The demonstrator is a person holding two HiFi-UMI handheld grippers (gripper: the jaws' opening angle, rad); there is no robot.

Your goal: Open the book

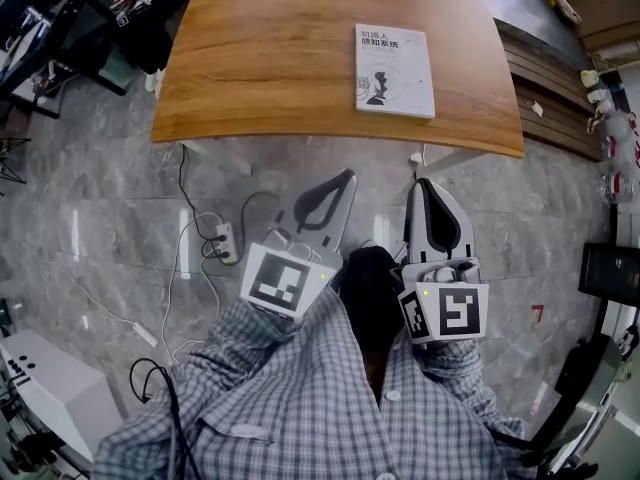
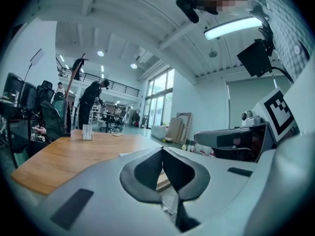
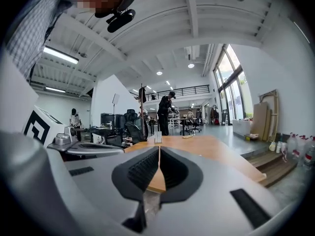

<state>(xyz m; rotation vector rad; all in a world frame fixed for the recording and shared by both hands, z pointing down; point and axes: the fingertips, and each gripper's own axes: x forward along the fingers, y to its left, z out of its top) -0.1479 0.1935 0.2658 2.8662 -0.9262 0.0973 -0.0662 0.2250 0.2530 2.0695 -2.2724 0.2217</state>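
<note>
A white book (image 1: 394,70) with dark print on its cover lies shut on the wooden table (image 1: 270,68), toward the right side and near the front edge. Both grippers hang over the floor in front of the table, short of its edge and well away from the book. My left gripper (image 1: 346,177) is shut with nothing between its jaws, its tips meeting in the left gripper view (image 2: 162,151). Beside it, my right gripper (image 1: 422,184) is also shut and empty (image 3: 159,149). Each gripper view looks level along the tabletop (image 2: 69,156) (image 3: 211,149).
On the grey floor lie a power strip (image 1: 227,241) and trailing cables. A white box (image 1: 50,388) stands at lower left, and stacked planks (image 1: 550,88) lie right of the table. A small clear stand (image 3: 157,137) sits at the table's far end. People stand far behind.
</note>
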